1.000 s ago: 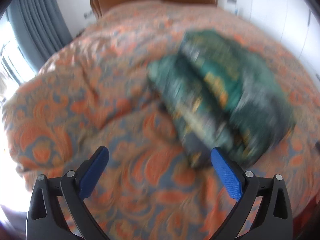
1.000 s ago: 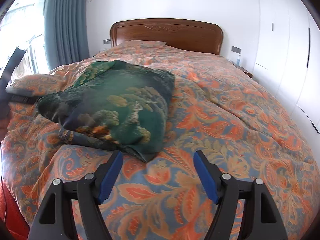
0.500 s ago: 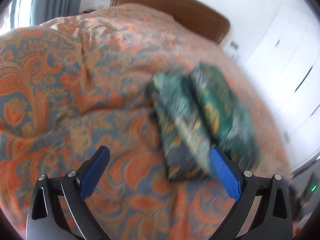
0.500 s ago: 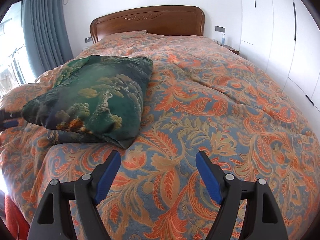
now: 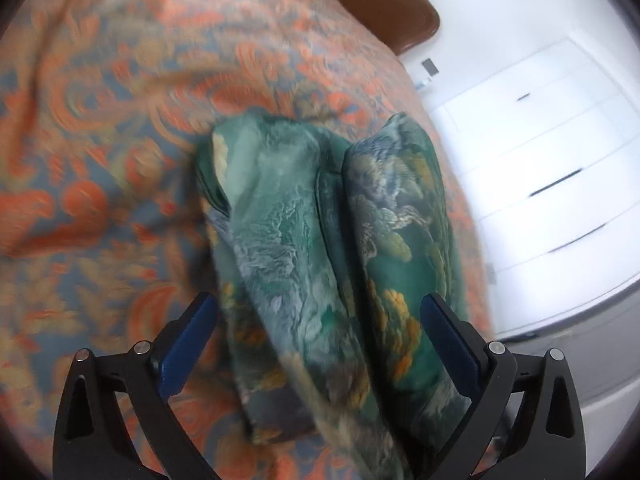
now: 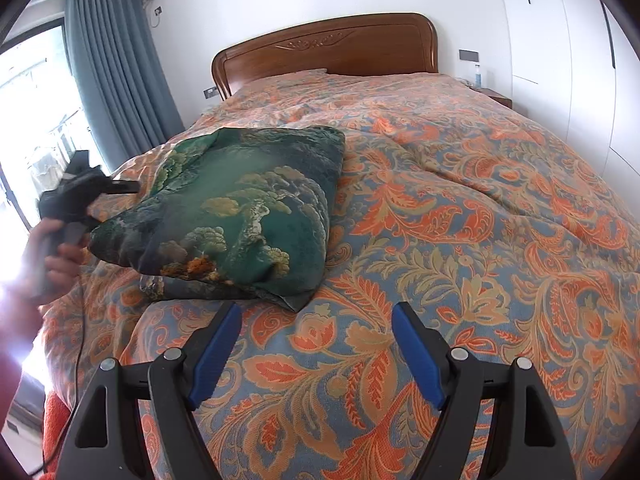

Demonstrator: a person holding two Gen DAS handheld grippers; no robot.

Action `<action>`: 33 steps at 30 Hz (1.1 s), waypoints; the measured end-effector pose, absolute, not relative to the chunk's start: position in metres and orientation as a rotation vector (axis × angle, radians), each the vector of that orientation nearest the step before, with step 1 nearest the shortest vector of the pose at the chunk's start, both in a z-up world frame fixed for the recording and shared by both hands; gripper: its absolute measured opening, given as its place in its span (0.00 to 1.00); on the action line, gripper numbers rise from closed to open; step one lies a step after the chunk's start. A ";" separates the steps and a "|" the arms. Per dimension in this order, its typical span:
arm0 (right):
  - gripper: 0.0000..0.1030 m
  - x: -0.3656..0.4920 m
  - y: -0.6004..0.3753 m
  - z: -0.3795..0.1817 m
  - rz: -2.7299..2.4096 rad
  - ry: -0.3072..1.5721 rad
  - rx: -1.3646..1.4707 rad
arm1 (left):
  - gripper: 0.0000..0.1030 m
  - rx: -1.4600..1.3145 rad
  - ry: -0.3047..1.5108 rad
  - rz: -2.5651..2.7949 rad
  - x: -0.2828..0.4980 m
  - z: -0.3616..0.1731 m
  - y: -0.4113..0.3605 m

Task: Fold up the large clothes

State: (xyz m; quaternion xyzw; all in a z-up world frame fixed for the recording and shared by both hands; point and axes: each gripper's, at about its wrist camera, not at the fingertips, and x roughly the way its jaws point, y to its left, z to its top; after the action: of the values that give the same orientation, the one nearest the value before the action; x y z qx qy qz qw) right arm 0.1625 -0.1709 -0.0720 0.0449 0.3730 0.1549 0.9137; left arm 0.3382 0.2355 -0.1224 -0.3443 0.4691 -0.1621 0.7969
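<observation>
Swung in onto folded green garment (image 5: 320,264), now between spread fingers of left gripper (image 5: 318,336), nothing pinched. Lies on bedspread (image 6: 460,220), well short of headboard (image 6: 328,48). Right gripper (image 6: 316,344) released, empty, near garment's corner. Folding looks finished.

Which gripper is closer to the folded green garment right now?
Left. The left gripper has its open jaws straddling the end of the folded green garment. The right gripper, also open, hangs over bare bedspread, short of its corner.
</observation>
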 end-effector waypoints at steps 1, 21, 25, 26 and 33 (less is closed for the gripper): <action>0.77 0.163 -0.172 -0.072 0.319 0.770 0.094 | 0.98 -0.787 0.991 -0.404 0.339 -0.125 0.237; 0.77 0.217 -0.180 -0.074 0.390 0.806 0.228 | 1.00 -0.754 1.105 -0.333 0.373 -0.190 0.234; 0.77 0.272 -0.199 -0.089 0.442 0.873 0.360 | 0.99 -0.672 1.118 -0.372 0.379 -0.182 0.209; 0.77 0.294 -0.199 -0.098 0.482 0.914 0.387 | 0.99 -0.655 1.123 -0.376 0.384 -0.181 0.202; 0.82 0.382 -0.161 -0.153 0.750 1.098 0.522 | 0.98 -0.680 1.139 -0.396 0.403 -0.190 0.185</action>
State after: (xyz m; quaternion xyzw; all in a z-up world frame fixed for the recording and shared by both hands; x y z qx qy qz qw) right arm 0.3816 -0.1608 -0.1533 0.2394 0.5037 0.3438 0.7555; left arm 0.4027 0.1849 -0.1902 -0.3135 0.5253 -0.1826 0.7697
